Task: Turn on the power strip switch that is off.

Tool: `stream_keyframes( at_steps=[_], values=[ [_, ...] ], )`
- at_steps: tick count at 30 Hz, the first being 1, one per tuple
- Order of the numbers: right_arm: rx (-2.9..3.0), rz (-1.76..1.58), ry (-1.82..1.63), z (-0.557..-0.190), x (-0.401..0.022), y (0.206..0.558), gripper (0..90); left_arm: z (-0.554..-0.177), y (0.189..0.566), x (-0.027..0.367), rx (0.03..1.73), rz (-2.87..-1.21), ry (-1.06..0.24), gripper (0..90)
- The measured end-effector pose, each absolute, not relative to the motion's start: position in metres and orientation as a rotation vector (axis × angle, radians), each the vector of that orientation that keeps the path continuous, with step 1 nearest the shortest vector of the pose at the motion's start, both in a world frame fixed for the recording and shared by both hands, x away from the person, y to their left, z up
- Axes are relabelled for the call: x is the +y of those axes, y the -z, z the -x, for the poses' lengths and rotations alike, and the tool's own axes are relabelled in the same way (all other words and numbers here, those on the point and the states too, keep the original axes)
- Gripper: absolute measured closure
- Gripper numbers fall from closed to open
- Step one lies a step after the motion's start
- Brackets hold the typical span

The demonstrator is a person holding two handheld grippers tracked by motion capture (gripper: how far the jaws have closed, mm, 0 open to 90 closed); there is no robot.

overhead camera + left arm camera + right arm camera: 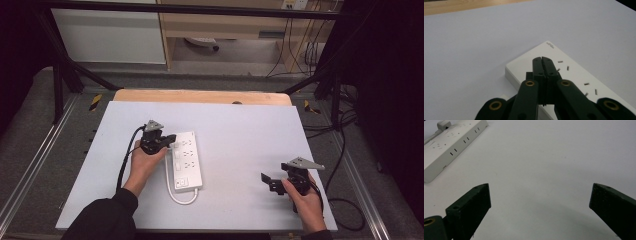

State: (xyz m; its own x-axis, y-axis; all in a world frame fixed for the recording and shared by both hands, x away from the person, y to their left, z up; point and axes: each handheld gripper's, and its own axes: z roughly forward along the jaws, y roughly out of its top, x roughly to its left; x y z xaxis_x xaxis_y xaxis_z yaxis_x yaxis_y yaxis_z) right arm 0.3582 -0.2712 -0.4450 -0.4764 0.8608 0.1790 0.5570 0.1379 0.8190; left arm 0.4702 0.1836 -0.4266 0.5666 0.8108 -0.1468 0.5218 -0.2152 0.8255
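left gripper (541,60), jaws pressed together with nothing between them, hovers over the white power strip's (187,160) far end; strip lies mid-table (240,130); right gripper (540,195) spread wide, well apart from it.

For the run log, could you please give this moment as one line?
left gripper: shut, over power strip | right gripper: open, above bare table | strip: flat on table
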Motion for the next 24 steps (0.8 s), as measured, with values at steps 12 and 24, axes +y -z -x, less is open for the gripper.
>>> stream_keyframes(
  at_steps=[12,24],
  values=[
    [2.086,-1.369,-1.265,-0.3581,-0.2712,0.4449,4.0,-0.466,0.4304,0.1799,1.067,-1.904,-0.379,90.0],
    [2.087,-1.368,-1.265,-0.3582,-0.2711,0.4449,4.0,-0.462,0.4343,0.1778,1.061,-1.916,-0.377,90.0]
  ],
)
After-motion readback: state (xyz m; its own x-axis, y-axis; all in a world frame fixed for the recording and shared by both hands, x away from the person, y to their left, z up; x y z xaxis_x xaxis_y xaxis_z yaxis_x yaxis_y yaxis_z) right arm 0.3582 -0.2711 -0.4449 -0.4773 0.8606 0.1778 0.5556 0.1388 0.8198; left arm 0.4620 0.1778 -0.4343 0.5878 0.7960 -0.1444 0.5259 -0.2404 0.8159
